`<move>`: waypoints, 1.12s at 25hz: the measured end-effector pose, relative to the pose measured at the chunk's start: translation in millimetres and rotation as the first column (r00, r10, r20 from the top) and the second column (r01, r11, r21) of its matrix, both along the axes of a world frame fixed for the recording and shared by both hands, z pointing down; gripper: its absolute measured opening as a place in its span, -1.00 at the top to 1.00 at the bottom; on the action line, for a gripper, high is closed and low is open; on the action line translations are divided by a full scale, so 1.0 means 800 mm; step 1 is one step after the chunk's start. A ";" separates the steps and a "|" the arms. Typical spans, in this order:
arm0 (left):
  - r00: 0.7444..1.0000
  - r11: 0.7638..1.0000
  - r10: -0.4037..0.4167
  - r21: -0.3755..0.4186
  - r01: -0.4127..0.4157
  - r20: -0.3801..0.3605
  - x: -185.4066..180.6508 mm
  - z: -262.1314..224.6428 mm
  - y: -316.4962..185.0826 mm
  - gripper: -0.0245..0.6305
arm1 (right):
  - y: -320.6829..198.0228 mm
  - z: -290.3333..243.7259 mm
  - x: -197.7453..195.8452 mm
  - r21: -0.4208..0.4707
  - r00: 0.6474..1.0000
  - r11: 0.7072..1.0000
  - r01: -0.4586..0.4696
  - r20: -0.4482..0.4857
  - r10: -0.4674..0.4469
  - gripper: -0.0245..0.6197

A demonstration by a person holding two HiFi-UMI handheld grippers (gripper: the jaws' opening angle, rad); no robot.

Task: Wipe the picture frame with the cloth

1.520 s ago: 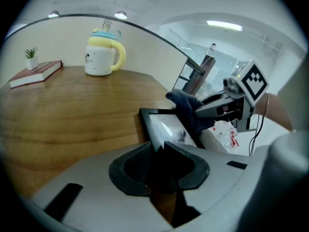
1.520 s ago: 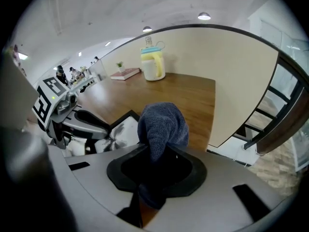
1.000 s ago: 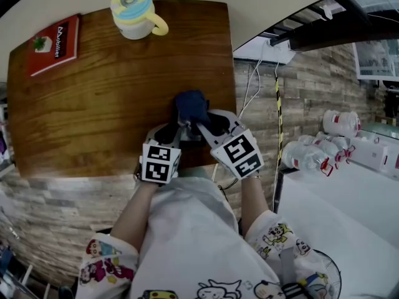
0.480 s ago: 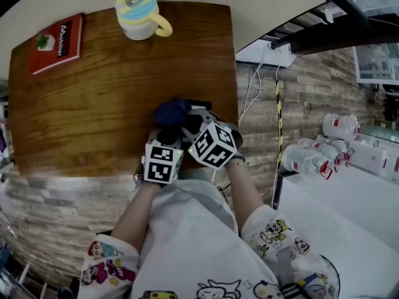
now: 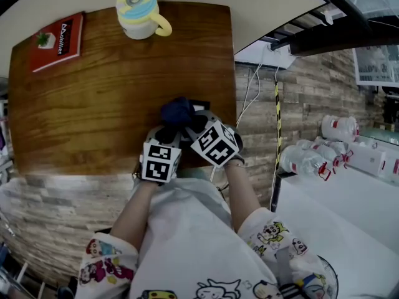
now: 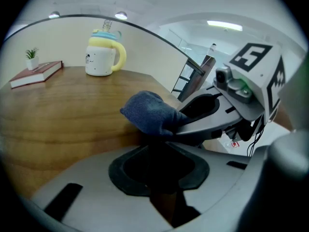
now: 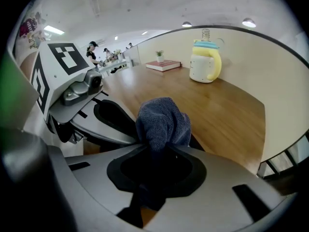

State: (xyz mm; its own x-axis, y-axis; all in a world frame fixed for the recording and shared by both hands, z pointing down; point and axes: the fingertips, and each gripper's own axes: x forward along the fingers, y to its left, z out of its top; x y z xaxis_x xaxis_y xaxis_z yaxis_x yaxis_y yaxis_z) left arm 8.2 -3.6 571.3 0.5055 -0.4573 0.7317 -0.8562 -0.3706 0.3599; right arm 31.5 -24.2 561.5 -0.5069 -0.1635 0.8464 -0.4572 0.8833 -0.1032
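A dark blue cloth [image 5: 176,111] is bunched in my right gripper [image 5: 187,121], whose jaws are shut on it; the right gripper view shows the cloth [image 7: 161,122] rising out of the jaws. The cloth [image 6: 149,112] rests on top of a thin dark picture frame [image 5: 201,105] at the wooden table's front right. My left gripper [image 5: 169,133] is shut on the frame [image 6: 161,175], seen edge-on and mostly hidden. The two grippers stand close together, crossing over the frame.
The wooden table [image 5: 93,104] carries a white cup with a yellow handle and blue lid [image 5: 138,14] at the back and a red book [image 5: 56,42] at the back left. Right of the table's edge hang cables [image 5: 252,92] on a stone wall; bottles [image 5: 312,154] lie farther right.
My right gripper has come down and to the left with the cloth and rolled, so the cloth now sits over the frame's left part. The left gripper has kept still.
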 end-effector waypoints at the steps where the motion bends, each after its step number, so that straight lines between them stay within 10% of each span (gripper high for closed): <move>1: 1.000 1.000 -0.001 0.000 0.001 0.001 0.000 0.000 0.000 0.68 | 0.000 0.000 0.006 0.004 1.000 1.000 -0.015 -0.007 0.015 0.71; 28: 1.000 1.000 -0.013 0.000 0.013 0.013 -0.001 0.006 0.003 0.68 | 0.014 -0.017 0.154 0.040 0.951 0.953 -0.300 -0.070 0.302 0.70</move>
